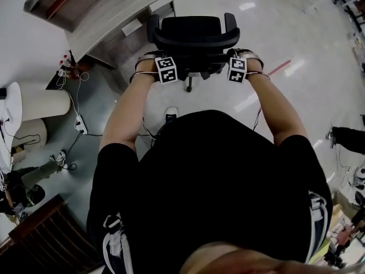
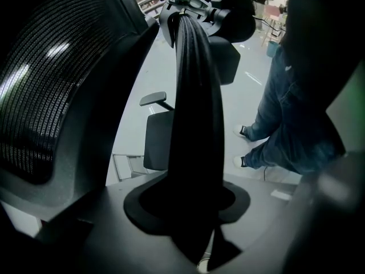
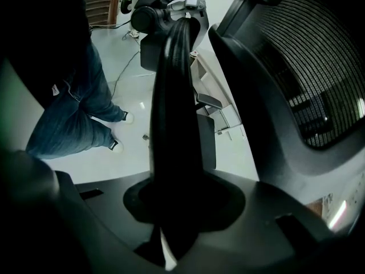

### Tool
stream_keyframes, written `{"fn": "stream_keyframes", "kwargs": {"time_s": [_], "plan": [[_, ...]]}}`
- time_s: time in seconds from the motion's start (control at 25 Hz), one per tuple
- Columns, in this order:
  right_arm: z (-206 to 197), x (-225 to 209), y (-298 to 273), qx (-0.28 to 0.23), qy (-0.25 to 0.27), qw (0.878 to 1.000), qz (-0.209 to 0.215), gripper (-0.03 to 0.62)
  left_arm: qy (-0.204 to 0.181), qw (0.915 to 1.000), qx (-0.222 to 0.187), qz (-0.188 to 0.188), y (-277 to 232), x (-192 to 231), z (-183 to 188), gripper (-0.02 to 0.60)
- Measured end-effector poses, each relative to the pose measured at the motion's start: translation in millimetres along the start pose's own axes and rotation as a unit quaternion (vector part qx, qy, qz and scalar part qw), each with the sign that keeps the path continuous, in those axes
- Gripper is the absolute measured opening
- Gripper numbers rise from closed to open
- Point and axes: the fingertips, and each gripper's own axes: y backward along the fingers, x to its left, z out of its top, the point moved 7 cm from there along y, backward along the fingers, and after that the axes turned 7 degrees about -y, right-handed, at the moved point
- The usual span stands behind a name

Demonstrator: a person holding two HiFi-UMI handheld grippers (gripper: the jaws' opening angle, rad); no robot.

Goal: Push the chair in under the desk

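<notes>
Head view: black office chair (image 1: pixel 193 36) stands on the pale floor (image 1: pixel 296 44), in front of the person and near the top of the frame. The seat faces away from the person, toward the top of the frame. The backrest's wide axis runs left to right, with an armrest at each end. The desk (image 1: pixel 114 10) lies up-left of the chair, its long edge running on a diagonal from lower left to upper right. The chair sits just beside the desk's near end, not under it. Both forearms (image 1: pixel 128 110) reach to the rear of the backrest.

Left gripper view: left hand-held gripper (image 2: pixel 194 44) has its jaws pressed together into one dark ribbed fin, with only a sliver of light at the base and nothing seen between them. It points across toward the other gripper. The mesh backrest (image 2: pixel 40 84) fills the frame's left, close beside the jaws; contact cannot be judged. Legs in jeans (image 2: pixel 285 119) are at the right.

Right gripper view: right hand-held gripper (image 3: pixel 178 44) is the same, jaws closed flat on each other and empty. The mesh backrest (image 3: pixel 319 67) is at the right, the legs (image 3: pixel 74 113) at the left.
</notes>
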Motion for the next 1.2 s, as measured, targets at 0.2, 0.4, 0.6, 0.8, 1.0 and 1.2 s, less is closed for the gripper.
{"fn": "stream_keyframes", "kwargs": {"time_s": [0.2, 0.4, 0.6, 0.8, 1.0, 1.2], "plan": [[5.7, -0.7, -0.6, -0.002, 0.011, 1.0, 0.003, 0.1, 0.009, 1.0, 0.001, 0.004, 3.2, -7.4, -4.9, 0.128], [9.7, 0.8, 0.2, -0.009, 0.023, 1.0, 0.003, 0.1, 0.017, 0.9998, 0.004, 0.009, 6.9, -16.9, -6.7, 0.112], [19.1, 2.3, 1.4, -0.016, 0.04, 0.999, 0.006, 0.1, 0.032, 0.9994, 0.008, 0.008, 13.4, -29.9, -13.5, 0.104], [40.7, 2.0, -2.4, -0.028, 0.063, 0.998, 0.004, 0.103, 0.057, 0.9981, 0.019, 0.013, 19.1, -44.5, -31.8, 0.098], [73.9, 3.7, -6.3, -0.046, 0.088, 0.995, 0.004, 0.104, 0.084, 0.9959, 0.031, 0.015, 25.8, -62.6, -59.0, 0.097], [108.5, 7.9, -11.6, -0.058, 0.115, 0.992, 0.009, 0.104, 0.113, 0.9925, 0.044, 0.017, 32.2, -83.6, -87.5, 0.096]]}}
